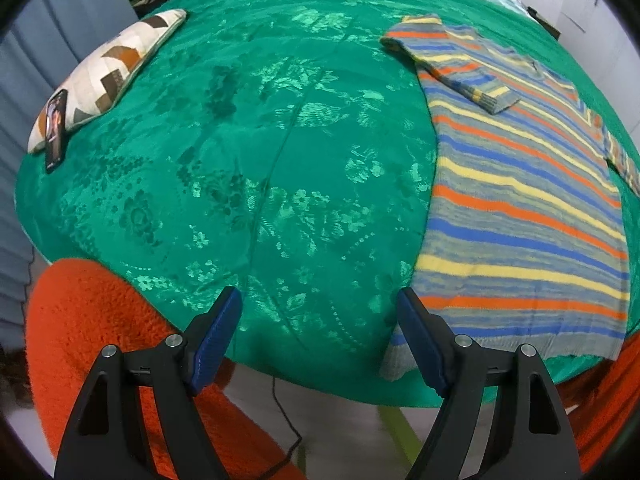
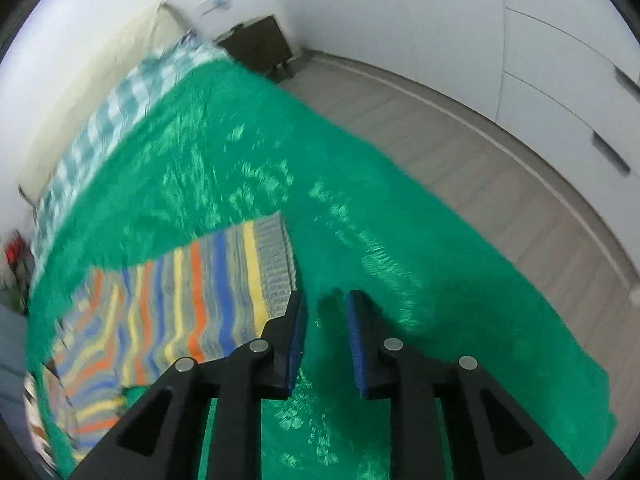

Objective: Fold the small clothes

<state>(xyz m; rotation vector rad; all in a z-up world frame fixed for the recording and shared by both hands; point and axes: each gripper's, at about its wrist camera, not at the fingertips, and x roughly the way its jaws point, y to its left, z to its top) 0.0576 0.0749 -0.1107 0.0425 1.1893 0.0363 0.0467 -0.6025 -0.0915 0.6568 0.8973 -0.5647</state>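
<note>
A small striped sweater (image 1: pixel 524 208), in grey, blue, orange and yellow, lies flat on the green bedspread (image 1: pixel 248 152). One sleeve (image 1: pixel 452 60) is folded across its chest. My left gripper (image 1: pixel 320 308) is open and empty, above the bed's near edge, with its right finger next to the sweater's hem corner. In the right wrist view the sweater (image 2: pixel 176 304) lies to the left, its ribbed hem (image 2: pixel 276 256) just ahead of my right gripper (image 2: pixel 324 312). That gripper is open with a narrow gap, empty, just above the bedspread (image 2: pixel 360 208).
A patterned cushion (image 1: pixel 108 76) with a phone (image 1: pixel 56 132) leaning on it sits at the bed's left edge. An orange fuzzy cloth (image 1: pixel 104 344) lies below left. A cable (image 1: pixel 280 420) runs on the floor. A dark nightstand (image 2: pixel 260 44) and white wardrobe (image 2: pixel 568 92) stand beyond the bed.
</note>
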